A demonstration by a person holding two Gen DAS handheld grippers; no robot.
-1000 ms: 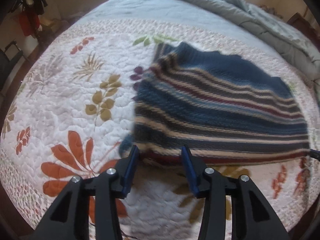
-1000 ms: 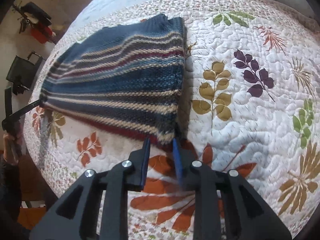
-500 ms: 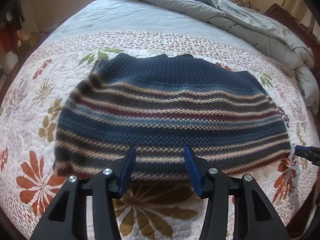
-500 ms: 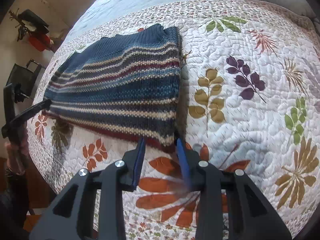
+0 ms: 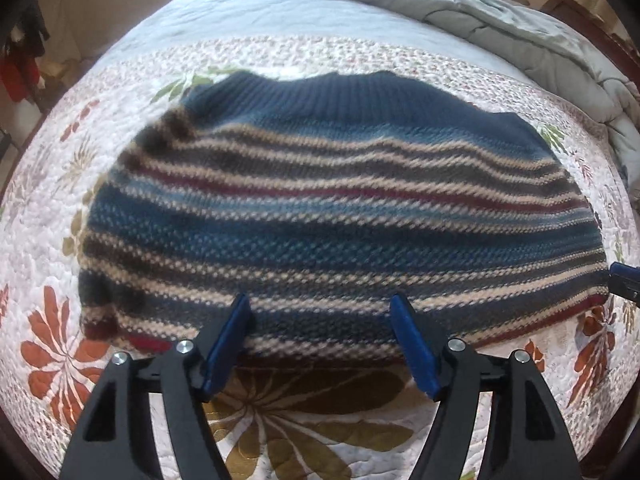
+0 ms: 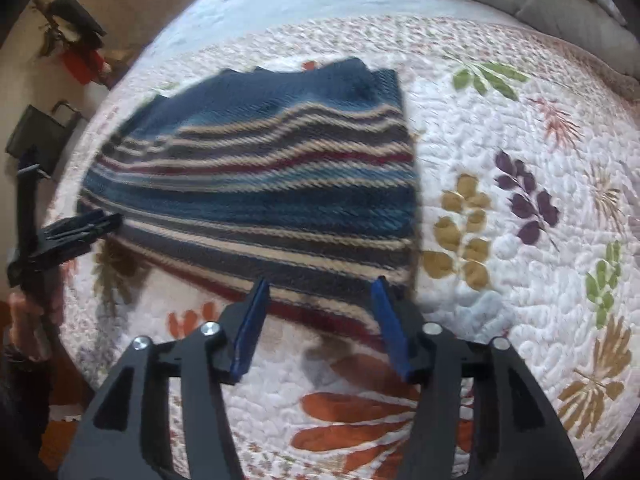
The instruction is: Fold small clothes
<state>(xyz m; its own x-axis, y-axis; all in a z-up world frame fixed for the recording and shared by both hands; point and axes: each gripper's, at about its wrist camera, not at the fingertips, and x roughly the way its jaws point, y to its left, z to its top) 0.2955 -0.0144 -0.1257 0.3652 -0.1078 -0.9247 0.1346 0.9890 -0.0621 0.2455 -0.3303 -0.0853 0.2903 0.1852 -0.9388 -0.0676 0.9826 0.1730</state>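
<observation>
A knitted sweater (image 5: 340,216) with blue, beige, dark and red stripes lies flat on the quilted bed; it also shows in the right wrist view (image 6: 260,196). My left gripper (image 5: 320,308) is open and empty, just above the middle of the sweater's near hem. My right gripper (image 6: 320,292) is open and empty, over the sweater's near right corner. The right gripper's tip (image 5: 624,280) shows at the right edge of the left wrist view. The left gripper (image 6: 80,228) shows at the left of the right wrist view.
The white floral quilt (image 5: 312,432) covers the bed. A grey duvet (image 5: 500,20) is bunched at the far end. Beyond the bed's left side stand dark objects (image 6: 40,136) and something red (image 6: 82,64) near the wall.
Both grippers have opened wider and let the sweater go. The left gripper moved from the sweater's left corner to the middle of its hem. The sweater now lies flat.
</observation>
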